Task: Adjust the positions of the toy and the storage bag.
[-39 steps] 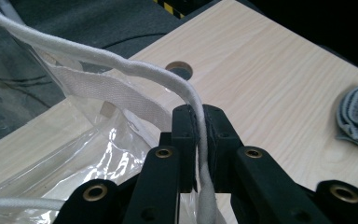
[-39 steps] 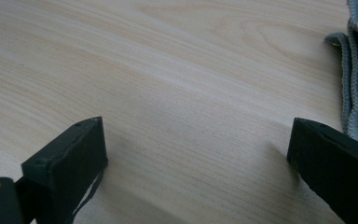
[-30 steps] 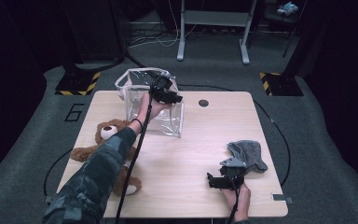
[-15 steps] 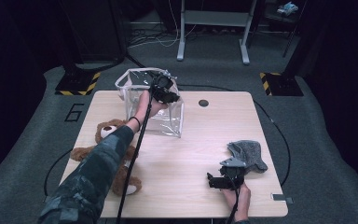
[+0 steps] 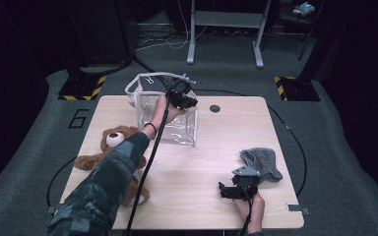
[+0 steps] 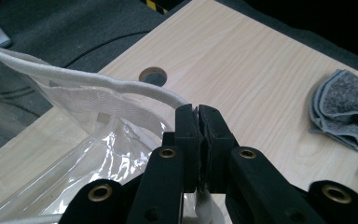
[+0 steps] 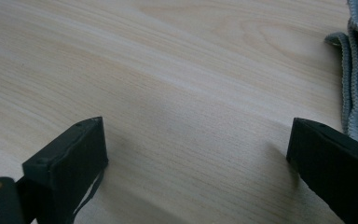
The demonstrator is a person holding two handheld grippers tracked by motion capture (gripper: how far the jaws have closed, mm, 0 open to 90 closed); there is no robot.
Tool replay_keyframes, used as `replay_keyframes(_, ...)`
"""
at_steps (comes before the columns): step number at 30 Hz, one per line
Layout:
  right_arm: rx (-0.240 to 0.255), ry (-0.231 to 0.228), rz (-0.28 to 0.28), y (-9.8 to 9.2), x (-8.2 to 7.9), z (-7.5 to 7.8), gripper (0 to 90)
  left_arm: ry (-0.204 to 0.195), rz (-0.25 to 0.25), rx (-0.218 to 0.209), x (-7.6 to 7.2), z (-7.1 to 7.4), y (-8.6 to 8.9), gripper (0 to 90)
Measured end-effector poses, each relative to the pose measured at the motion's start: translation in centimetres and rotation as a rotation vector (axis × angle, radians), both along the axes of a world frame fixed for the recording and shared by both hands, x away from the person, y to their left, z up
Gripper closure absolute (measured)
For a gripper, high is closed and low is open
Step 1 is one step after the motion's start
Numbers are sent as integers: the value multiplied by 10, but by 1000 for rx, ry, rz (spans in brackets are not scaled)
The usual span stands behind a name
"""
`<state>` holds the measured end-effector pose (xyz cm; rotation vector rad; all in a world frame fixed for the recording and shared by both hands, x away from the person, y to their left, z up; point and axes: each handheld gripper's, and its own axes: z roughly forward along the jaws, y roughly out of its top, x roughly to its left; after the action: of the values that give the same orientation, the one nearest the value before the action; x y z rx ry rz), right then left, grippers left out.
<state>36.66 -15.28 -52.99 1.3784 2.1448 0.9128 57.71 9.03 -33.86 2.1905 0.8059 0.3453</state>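
My left gripper [image 6: 199,122] has just closed, pinching the white rim of the clear bag [image 5: 177,129] at the table's [image 5: 211,157] far side. My right gripper [image 7: 196,154], jaws spread wide, rests low beside the grey cloth [image 5: 262,162].

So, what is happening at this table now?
A person works with two tongs. The left tongs have just closed on the white rim of the clear plastic bag at the far side of the table. The right tongs rest open near the grey cloth. A teddy bear lies at the left.
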Motion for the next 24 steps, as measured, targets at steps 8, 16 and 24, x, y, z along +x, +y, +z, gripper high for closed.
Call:
replay_keyframes(8,-1,-3,3,0,0,0,41,1,-24,-10,-6,2,-16,865)
replay_keyframes(16,-3,-4,3,0,0,0,41,7,-30,-16,-12,2,-33,868)
replay_keyframes(24,-3,-4,3,0,0,0,42,11,-25,-20,-16,0,-44,874)
